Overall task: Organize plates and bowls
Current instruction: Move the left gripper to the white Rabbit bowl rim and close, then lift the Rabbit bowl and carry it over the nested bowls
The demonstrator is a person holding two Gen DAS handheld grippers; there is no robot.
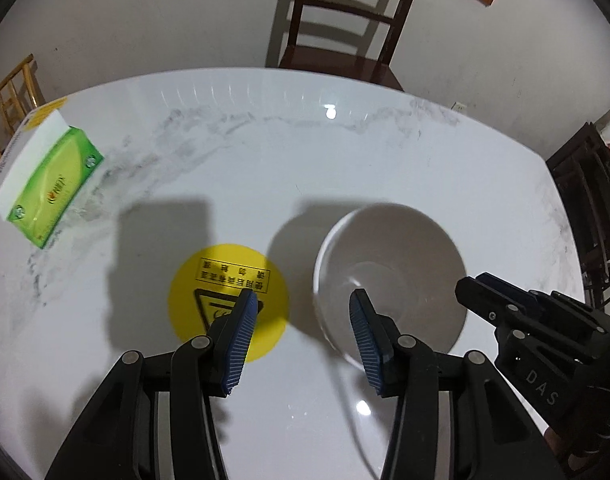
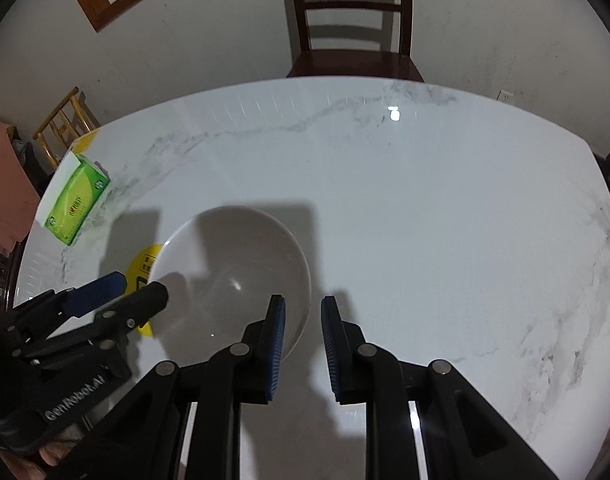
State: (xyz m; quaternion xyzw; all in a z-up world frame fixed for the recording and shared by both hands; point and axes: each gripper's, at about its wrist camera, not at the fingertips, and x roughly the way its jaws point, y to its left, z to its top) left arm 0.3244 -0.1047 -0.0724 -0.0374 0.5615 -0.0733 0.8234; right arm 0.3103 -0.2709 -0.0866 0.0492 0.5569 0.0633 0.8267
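A white bowl (image 1: 393, 248) (image 2: 233, 248) hangs just above the white marble table (image 1: 305, 152) (image 2: 425, 200) and casts a shadow to its left. My right gripper (image 2: 303, 308) (image 1: 475, 280) is shut on the bowl's right rim, with one pad inside and one outside. The left gripper (image 1: 303, 308) (image 2: 141, 286) stands open astride the left rim; its pads do not press on it. Part of a round yellow sticker (image 1: 209, 272) (image 2: 145, 260) on the table is covered by the bowl in the right wrist view.
A green tissue box (image 1: 53, 188) (image 2: 77, 204) lies at the table's far left. A dark wooden chair (image 1: 345, 20) (image 2: 353, 20) stands behind the far edge, a bamboo chair (image 1: 9, 92) off the left corner, and dark furniture (image 1: 585, 208) beyond the right edge.
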